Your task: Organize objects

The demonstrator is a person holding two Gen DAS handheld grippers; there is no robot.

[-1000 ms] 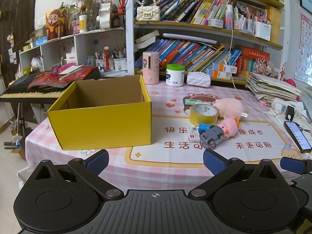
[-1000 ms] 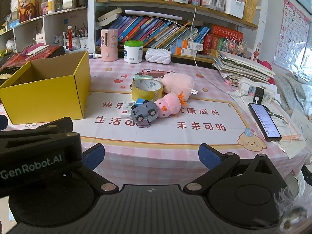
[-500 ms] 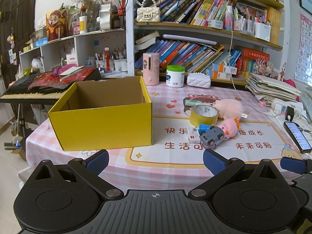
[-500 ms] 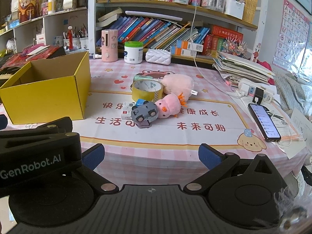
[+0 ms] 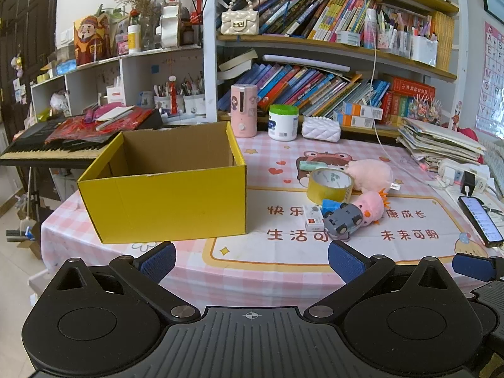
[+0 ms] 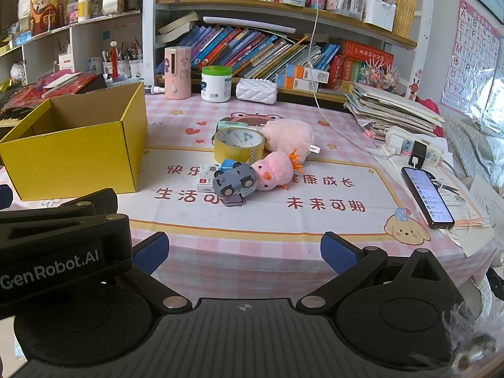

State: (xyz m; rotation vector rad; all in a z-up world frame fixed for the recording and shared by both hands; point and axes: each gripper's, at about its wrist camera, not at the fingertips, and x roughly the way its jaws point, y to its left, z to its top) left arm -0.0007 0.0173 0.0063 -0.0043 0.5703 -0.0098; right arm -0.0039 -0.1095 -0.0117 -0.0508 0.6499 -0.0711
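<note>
An open yellow cardboard box [image 5: 163,198] [image 6: 75,154] stands on the left of the table, its inside bare as far as I see. To its right lies a cluster: a yellow tape roll [image 5: 329,185] [image 6: 239,145], a grey toy car [image 5: 343,220] [image 6: 234,181], a small pink plush with orange tuft [image 5: 371,207] [image 6: 274,171], a larger pink plush [image 5: 371,173] [image 6: 288,137], a small white box [image 5: 312,219] and a blue piece [image 5: 330,204]. My left gripper [image 5: 250,260] and right gripper [image 6: 244,252] are open and empty, at the table's near edge.
A phone [image 6: 426,197] with cable and a power strip [image 6: 412,149] lie at the right, by a stack of papers [image 6: 390,108]. A pink cylinder [image 5: 242,115], white jar [image 5: 283,123] and white pouch [image 5: 320,129] stand at the back before bookshelves. A keyboard [image 5: 47,149] sits left.
Both views have shifted very slightly; the objects and both grippers stay as they were.
</note>
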